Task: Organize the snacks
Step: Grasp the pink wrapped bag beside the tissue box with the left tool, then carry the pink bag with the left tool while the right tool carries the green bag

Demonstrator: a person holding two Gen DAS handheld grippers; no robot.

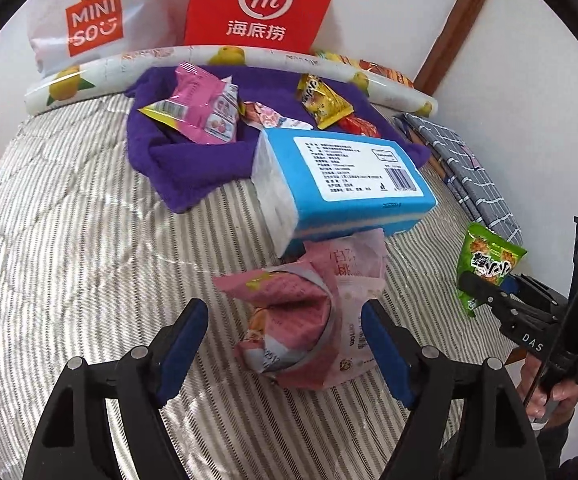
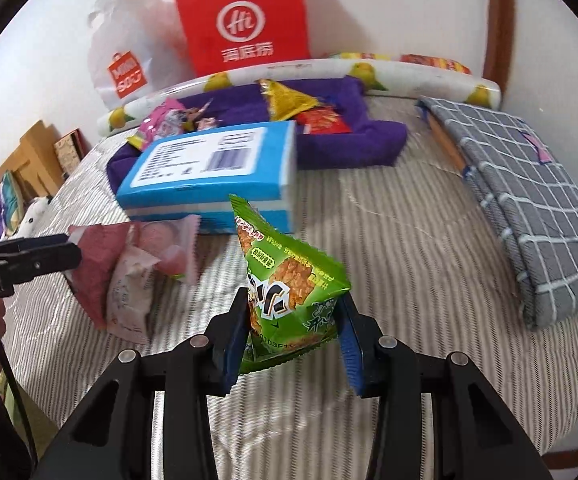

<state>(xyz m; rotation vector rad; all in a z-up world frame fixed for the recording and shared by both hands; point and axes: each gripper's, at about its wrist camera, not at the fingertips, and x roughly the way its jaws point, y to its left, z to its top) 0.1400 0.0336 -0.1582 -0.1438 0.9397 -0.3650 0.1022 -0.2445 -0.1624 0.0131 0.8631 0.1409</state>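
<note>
My right gripper (image 2: 295, 338) is shut on a green snack packet (image 2: 289, 276) and holds it above the striped bed; it also shows in the left wrist view (image 1: 487, 264). My left gripper (image 1: 285, 344) is open, its fingers on either side of a pile of pink snack packets (image 1: 309, 312), also seen in the right wrist view (image 2: 137, 268). A purple towel (image 1: 185, 164) at the back holds a pink packet (image 1: 201, 104), a yellow packet (image 1: 323, 100) and red packets (image 1: 361, 126).
A blue tissue pack (image 1: 341, 180) lies between the towel and the pink pile. A grey checked cloth (image 2: 529, 208) lies at the right. A lemon-print roll (image 1: 229, 60), a red bag (image 1: 261, 4) and a white bag (image 1: 89, 20) stand against the wall.
</note>
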